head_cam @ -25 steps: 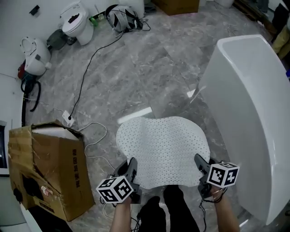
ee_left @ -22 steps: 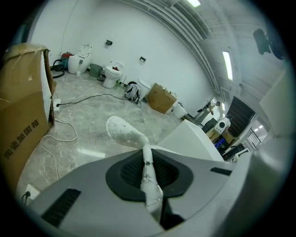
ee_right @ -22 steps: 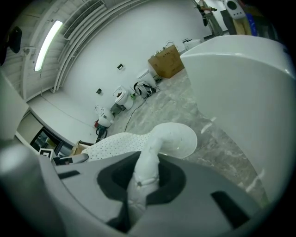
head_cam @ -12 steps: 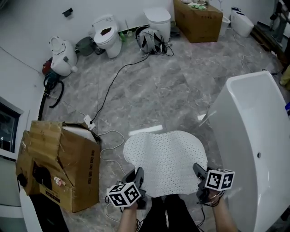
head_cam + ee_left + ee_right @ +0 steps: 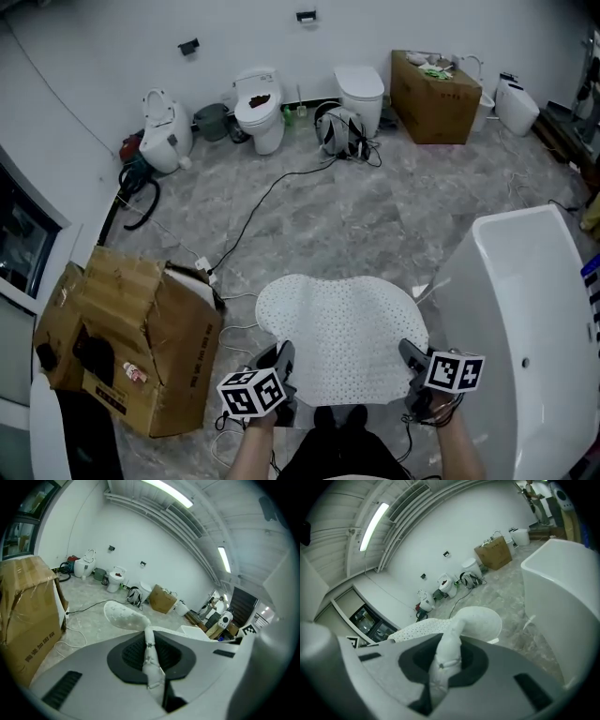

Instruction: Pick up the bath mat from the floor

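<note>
We log the bath mat [image 5: 342,333]: white, thin, limp, pierced all over with small holes; rounded outline, two soft lobes at the far edge; spread broad side up over the grey floor [image 5: 375,216], just beside the bathtub [image 5: 534,309]; near corners bunched and pinched, one in the left gripper [image 5: 281,354], one in the right gripper [image 5: 411,356]; whether the far edge touches the floor we cannot tell.

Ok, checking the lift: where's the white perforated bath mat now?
The bath mat is low centre in the head view, between a brown cardboard box and white bathtub, clamped by the left gripper and right gripper.
</note>
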`<state>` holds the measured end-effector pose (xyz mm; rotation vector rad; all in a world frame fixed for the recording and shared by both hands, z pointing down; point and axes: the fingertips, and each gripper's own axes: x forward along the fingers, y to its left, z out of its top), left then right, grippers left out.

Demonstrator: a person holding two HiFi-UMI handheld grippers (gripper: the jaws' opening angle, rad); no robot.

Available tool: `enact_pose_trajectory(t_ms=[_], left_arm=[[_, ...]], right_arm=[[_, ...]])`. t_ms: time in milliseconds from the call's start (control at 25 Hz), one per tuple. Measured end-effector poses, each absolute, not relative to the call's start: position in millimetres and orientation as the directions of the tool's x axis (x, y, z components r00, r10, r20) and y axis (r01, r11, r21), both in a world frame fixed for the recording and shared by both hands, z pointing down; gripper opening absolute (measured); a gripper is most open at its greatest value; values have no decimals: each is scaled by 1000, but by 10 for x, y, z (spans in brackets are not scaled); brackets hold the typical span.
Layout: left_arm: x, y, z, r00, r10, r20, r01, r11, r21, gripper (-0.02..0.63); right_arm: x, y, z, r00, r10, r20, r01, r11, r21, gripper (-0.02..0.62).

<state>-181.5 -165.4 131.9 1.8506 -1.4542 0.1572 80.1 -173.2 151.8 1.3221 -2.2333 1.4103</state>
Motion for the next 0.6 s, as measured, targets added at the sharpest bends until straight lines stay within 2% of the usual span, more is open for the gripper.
enact_pose_trajectory(t_ms=[600], left_arm=[[-2152, -1826, 640, 327, -843, 428, -868, -89, 489, 28]], right_arm=[[521, -1941, 887, -588, -628, 509, -784, 287, -551, 29]])
